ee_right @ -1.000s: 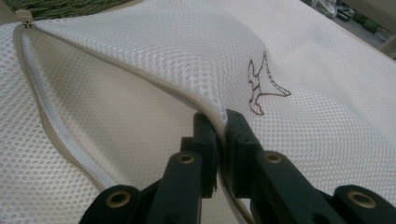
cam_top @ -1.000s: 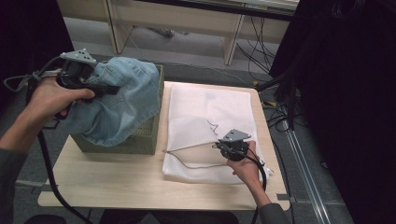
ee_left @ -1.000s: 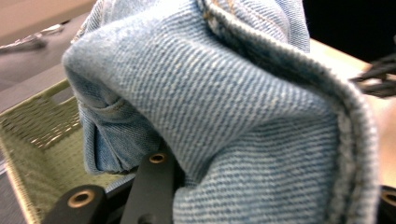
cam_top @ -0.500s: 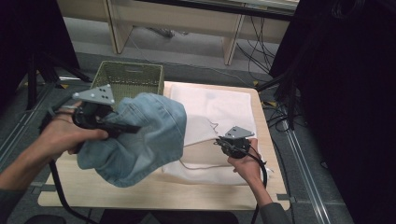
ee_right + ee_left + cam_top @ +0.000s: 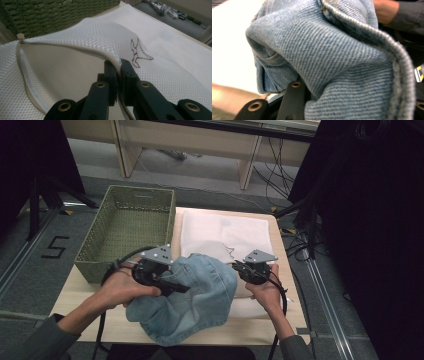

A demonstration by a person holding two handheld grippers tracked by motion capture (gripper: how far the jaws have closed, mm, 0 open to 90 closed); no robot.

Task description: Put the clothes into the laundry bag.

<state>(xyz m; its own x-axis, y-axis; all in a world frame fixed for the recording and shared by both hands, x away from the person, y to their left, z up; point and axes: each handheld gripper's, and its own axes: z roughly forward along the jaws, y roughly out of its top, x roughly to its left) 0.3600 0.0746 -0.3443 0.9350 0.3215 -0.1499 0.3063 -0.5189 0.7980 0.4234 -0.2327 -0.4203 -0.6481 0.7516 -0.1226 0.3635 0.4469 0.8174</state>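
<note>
left gripper (image 5: 167, 285) clamped on jeans (image 5: 192, 307) | right gripper (image 5: 118, 67) pinched tight on mesh bag (image 5: 160, 37) zipper edge | jeans looked soft, floppy, a bit heavy | best grabbed by thick hem

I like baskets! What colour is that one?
Green basket, best seen from the high view.

Dim, dark surrounds in high view; soft overhead light on tabletop (image 5: 260, 327). Left gripper view background blurred, overexposed.
</note>
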